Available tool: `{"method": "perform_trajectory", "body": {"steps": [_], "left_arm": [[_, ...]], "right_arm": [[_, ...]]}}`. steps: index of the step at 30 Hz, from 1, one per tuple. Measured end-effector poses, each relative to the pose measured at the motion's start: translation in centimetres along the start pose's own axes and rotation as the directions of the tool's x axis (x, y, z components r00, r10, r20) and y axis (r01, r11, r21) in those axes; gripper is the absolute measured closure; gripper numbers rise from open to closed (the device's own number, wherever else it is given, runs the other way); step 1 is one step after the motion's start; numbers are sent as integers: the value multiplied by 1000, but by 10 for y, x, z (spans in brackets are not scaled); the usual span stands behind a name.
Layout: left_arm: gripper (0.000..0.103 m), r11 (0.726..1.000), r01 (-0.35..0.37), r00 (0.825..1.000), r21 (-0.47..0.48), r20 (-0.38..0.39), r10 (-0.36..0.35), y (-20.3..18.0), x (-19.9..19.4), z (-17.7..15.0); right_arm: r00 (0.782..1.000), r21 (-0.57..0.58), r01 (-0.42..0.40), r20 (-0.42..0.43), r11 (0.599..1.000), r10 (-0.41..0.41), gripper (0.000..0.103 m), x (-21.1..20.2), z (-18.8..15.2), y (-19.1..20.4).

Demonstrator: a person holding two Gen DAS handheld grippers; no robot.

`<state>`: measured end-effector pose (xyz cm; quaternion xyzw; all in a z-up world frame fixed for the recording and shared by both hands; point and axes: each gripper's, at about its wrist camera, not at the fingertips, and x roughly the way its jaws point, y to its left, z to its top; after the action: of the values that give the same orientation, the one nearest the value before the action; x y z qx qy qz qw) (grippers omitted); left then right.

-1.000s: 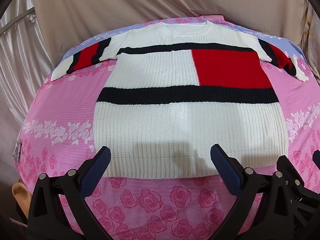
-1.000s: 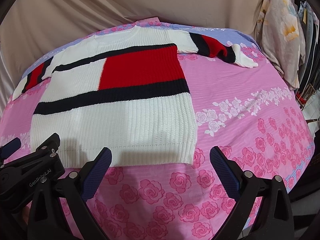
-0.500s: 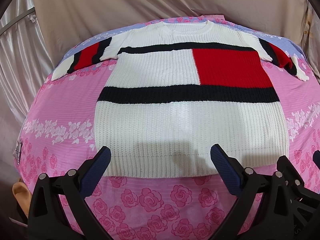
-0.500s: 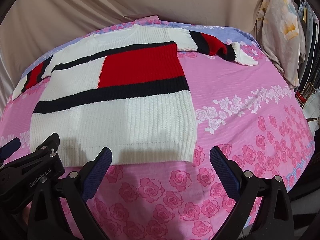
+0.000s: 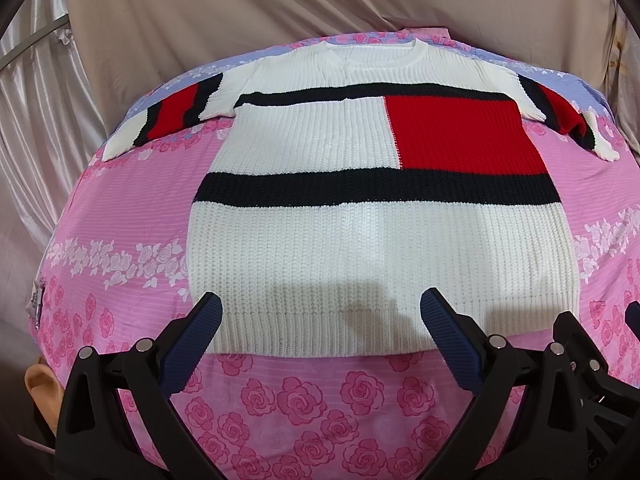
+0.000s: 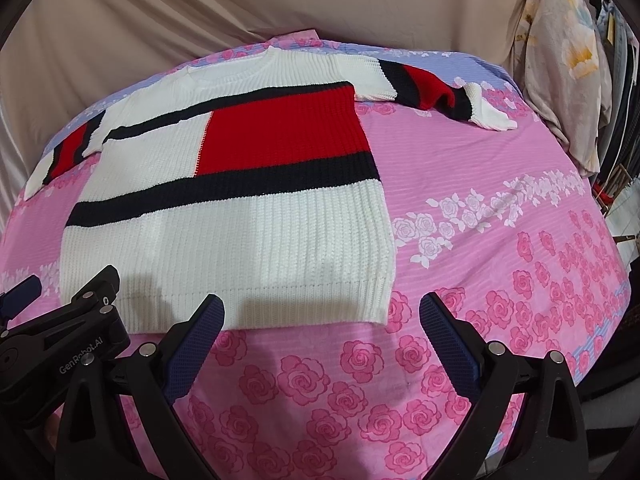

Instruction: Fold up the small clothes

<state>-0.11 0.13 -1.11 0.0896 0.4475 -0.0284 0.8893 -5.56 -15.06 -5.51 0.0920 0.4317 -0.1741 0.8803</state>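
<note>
A small knit sweater, white with black bands and a red block, lies flat and spread out on the pink rose-print bed sheet, both sleeves out to the sides. It also shows in the right wrist view. My left gripper is open and empty, hovering over the sweater's bottom hem near its left half. My right gripper is open and empty, over the hem's right corner. The left gripper's body shows at the lower left of the right wrist view.
Beige drapes hang behind the bed. A floral cloth hangs at the far right, with clutter beyond the bed's right edge. Bare sheet lies to the right of the sweater.
Both grippers have drifted slightly; the sweater sits a little lower in the views. Nothing was grasped or moved.
</note>
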Motion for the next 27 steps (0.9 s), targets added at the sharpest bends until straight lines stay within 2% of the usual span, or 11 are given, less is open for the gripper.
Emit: {"method": "perform_trajectory", "body": {"steps": [23,27], "left_arm": [[6,1000,-4,1000,3,-18,4,-1,10,1],[5,999,-22,1000,-33,17,22,6,7,13]], "right_arm": [[1000,5,0,-25,1000,0,6,9,6,2],[1000,-15,-17,-26,1000,17,6,12,9,2]]}}
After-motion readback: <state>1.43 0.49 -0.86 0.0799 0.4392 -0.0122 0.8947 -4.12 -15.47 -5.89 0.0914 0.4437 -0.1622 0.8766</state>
